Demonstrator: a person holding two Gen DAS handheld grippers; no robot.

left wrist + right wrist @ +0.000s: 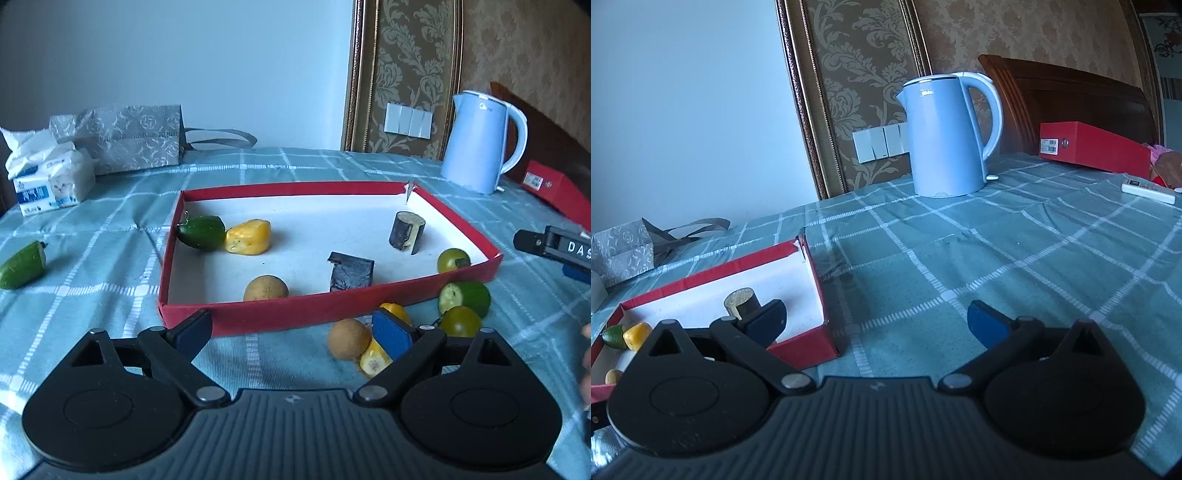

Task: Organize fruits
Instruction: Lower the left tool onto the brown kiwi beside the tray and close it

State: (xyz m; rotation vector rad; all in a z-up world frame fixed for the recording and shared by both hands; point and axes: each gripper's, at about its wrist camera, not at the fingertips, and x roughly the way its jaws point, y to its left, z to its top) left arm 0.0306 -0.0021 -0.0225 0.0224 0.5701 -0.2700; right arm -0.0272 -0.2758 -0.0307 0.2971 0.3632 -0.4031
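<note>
From the left wrist we see our left gripper (291, 334) spread wide with nothing between its fingers, poised just before the near wall of the red tray (491, 264) on the checked tablecloth (110, 229). Inside the tray lie a green fruit (201, 232) touching a yellow piece (248, 236), a brown round fruit (266, 288), two dark chunks (351, 275) and a green tomato (452, 260) in the near right corner. Only this view shows what lies outside: a brown fruit (349, 338), yellow pieces (373, 360), a cut green fruit (464, 298) and another green tomato (460, 321) clustered by the right finger, plus a lone green fruit (23, 265) far left near the tissue pack (51, 181).

From the right wrist, our right gripper (875, 326) is likewise released and empty, over bare cloth beside the tray's right corner. This view alone shows a remote control (1148, 192); the blue kettle (945, 136) and red box (1095, 146) appear in both.
</note>
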